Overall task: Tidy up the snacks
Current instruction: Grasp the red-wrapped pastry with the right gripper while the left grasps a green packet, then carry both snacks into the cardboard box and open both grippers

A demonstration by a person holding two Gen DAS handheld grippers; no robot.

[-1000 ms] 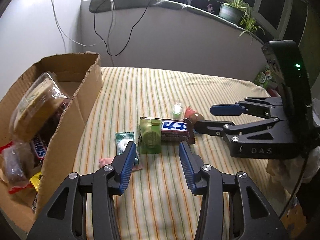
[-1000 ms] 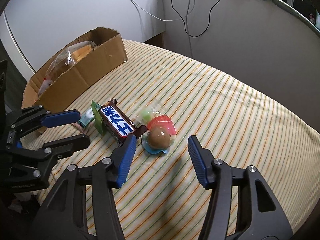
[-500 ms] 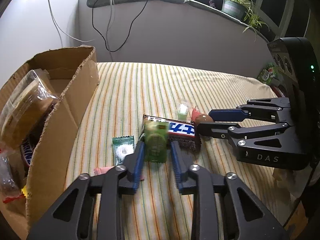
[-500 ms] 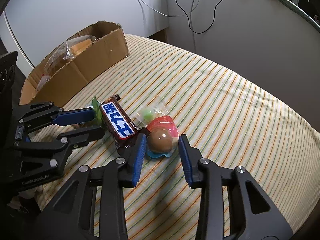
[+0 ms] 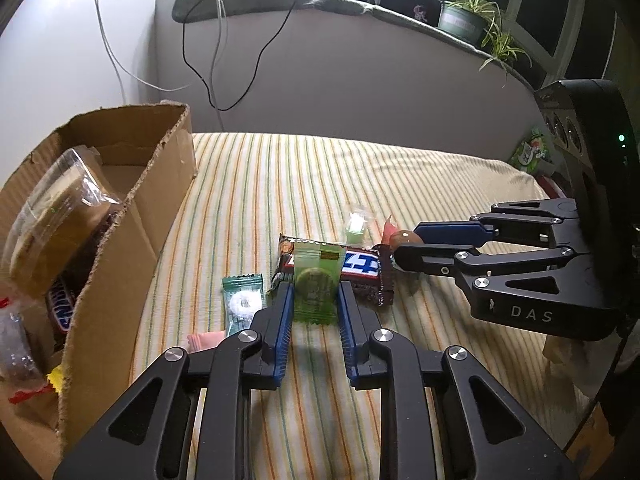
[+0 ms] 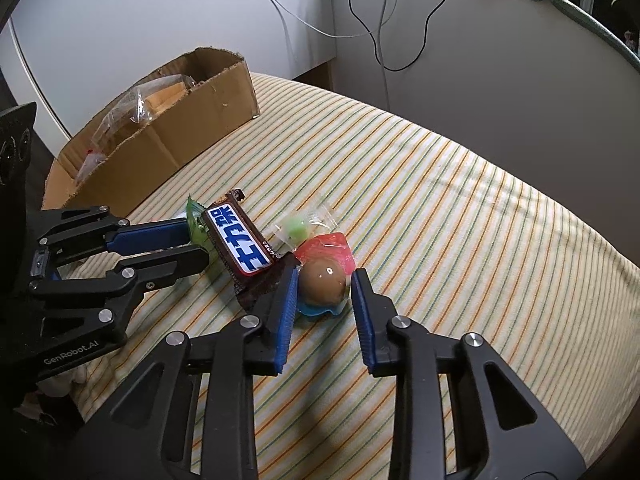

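We hold two black grippers with blue finger pads over a bed covered in a striped yellow sheet (image 5: 400, 184). Our landmark is the brown chocolate bar with a white and blue label (image 5: 352, 266), lying near the middle of the sheet.

The left gripper (image 5: 316, 300) is closed on a translucent green packet holding a round biscuit (image 5: 316, 284). The packet stands upright between the pads, its top edge overlapping the near side of the chocolate bar. The right gripper (image 6: 324, 292) sits at the bar's right end, its pads close around a brown glossy ball-shaped sweet in a red and blue wrapper (image 6: 323, 282). The left pad seems to touch it; a thin gap shows at the right pad, so we cannot tell whether the grip is firm.

To do this step well, we judge that each gripper should squeeze lightly, then lift straight up so the bar is not dragged along. The round sweet may roll or slip, so centre it before closing fully.

Left of the bar, beyond the green packet, lie a teal wrapped mint (image 5: 243, 300) and a pink wrapper (image 5: 206, 340). Behind the bar sits a small clear packet with a pale green sweet (image 5: 357, 224). Further left stands the open brown cardboard box (image 5: 132, 240), already holding several snacks, the likely destination.
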